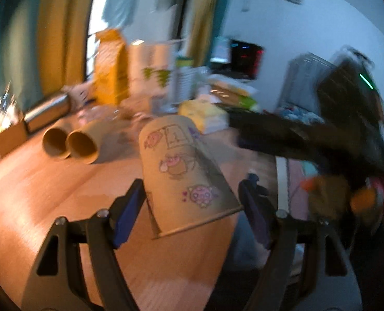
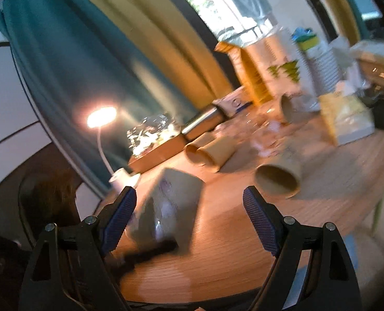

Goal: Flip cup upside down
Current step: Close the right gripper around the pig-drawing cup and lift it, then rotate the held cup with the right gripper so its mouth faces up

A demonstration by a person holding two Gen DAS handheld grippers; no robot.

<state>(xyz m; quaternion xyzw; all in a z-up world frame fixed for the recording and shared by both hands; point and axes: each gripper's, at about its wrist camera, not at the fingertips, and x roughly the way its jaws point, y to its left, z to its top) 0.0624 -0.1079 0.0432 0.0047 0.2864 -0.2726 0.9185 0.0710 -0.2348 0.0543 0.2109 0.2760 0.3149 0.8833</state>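
Observation:
A brown paper cup (image 1: 184,176) with pink cartoon prints stands upside down on the wooden table (image 1: 49,197), rim down, slightly tilted. My left gripper (image 1: 192,204) is open with its blue-padded jaws on either side of the cup, apart from it. The same cup shows blurred in the right wrist view (image 2: 171,202), near the left finger (image 2: 119,215). My right gripper (image 2: 189,215) is open and empty above the table. The dark right gripper body (image 1: 308,142) reaches in from the right in the left wrist view.
Two paper cups (image 1: 70,145) lie on their sides at the back left. Another cup (image 2: 277,178) lies on its side ahead of my right gripper. A lit desk lamp (image 2: 101,116), a cardboard tray (image 2: 158,153), a steel flask (image 2: 205,124), bags and packets crowd the far edge.

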